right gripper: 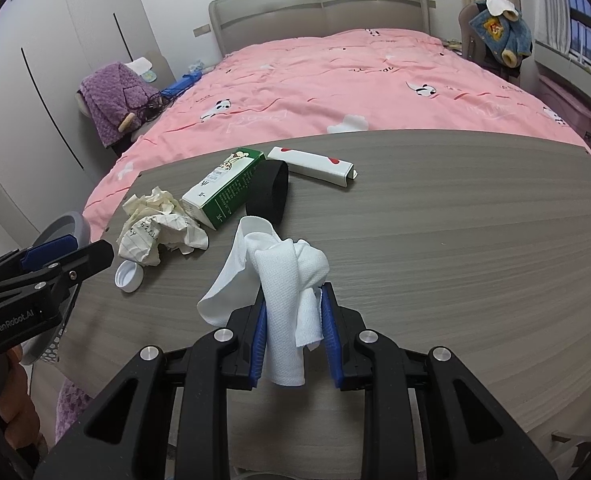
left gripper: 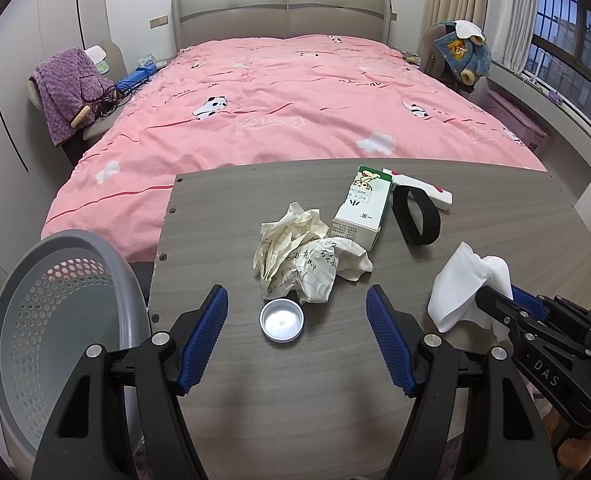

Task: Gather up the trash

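My right gripper [right gripper: 291,292] is shut on a white tissue [right gripper: 283,280], which it holds just above the grey wooden table [right gripper: 455,240]; the same tissue [left gripper: 467,284] shows at the right of the left wrist view. My left gripper [left gripper: 297,296] stands open above the table with nothing between its blue pads. Just ahead of it lie a small metal lid [left gripper: 282,321] and a heap of crumpled written paper [left gripper: 299,256]. Further back are a green-and-white carton [left gripper: 361,208], a black band [left gripper: 415,216] and a white wrapper with red marks [left gripper: 419,188].
A grey perforated waste basket [left gripper: 55,300] stands beside the table's left edge, close to my left gripper. Behind the table is a bed with a pink cover [left gripper: 287,100]. Chairs draped with clothes flank the bed [left gripper: 67,92] [left gripper: 459,52].
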Action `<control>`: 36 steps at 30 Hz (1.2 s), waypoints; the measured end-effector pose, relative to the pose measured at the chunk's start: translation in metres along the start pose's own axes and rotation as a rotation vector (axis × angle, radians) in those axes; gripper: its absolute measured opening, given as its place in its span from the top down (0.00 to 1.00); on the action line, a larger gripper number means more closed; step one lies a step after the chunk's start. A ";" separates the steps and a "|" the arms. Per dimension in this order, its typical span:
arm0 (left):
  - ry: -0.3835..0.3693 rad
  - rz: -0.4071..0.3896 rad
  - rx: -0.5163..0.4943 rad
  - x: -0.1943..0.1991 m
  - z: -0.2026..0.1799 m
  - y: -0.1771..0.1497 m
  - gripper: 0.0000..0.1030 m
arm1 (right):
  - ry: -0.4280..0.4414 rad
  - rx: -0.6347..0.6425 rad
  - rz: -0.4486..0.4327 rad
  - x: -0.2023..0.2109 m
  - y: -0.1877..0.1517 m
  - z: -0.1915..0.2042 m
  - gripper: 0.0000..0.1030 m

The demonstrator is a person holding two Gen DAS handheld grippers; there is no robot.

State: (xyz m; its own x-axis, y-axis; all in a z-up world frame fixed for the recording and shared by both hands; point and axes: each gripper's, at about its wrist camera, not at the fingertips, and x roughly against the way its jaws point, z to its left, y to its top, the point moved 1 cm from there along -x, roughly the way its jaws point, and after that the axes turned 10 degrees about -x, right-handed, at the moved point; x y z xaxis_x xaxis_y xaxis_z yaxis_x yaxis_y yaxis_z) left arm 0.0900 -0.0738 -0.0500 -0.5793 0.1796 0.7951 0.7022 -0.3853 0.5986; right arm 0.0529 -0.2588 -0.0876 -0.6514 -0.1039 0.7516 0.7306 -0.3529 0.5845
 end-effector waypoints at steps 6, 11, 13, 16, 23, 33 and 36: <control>-0.011 0.009 -0.008 -0.007 0.000 0.003 0.33 | 0.009 -0.007 -0.001 -0.001 0.001 -0.002 0.76; -0.026 0.021 -0.004 -0.018 0.003 0.007 0.33 | 0.009 -0.007 0.003 -0.001 0.001 -0.003 0.76; -0.031 0.030 -0.004 -0.023 0.003 0.008 0.33 | 0.010 -0.008 0.003 -0.001 0.001 -0.003 0.76; -0.039 0.044 -0.007 -0.032 0.003 0.011 0.33 | 0.011 -0.010 0.002 -0.001 0.002 -0.004 0.76; -0.051 0.071 -0.007 -0.053 0.002 0.019 0.33 | 0.016 -0.011 0.002 0.000 0.003 -0.005 0.76; -0.062 0.076 -0.021 -0.066 0.000 0.024 0.52 | 0.020 -0.016 0.005 -0.001 0.004 -0.005 0.76; -0.076 0.073 -0.022 -0.065 0.000 0.025 0.54 | 0.021 -0.015 0.004 0.000 0.004 -0.005 0.76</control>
State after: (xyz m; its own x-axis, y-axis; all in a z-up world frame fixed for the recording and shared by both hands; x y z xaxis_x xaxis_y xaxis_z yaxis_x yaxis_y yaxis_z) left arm 0.1450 -0.0955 -0.0866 -0.4931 0.2185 0.8421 0.7316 -0.4196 0.5373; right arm 0.0549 -0.2646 -0.0870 -0.6529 -0.1248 0.7471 0.7301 -0.3662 0.5769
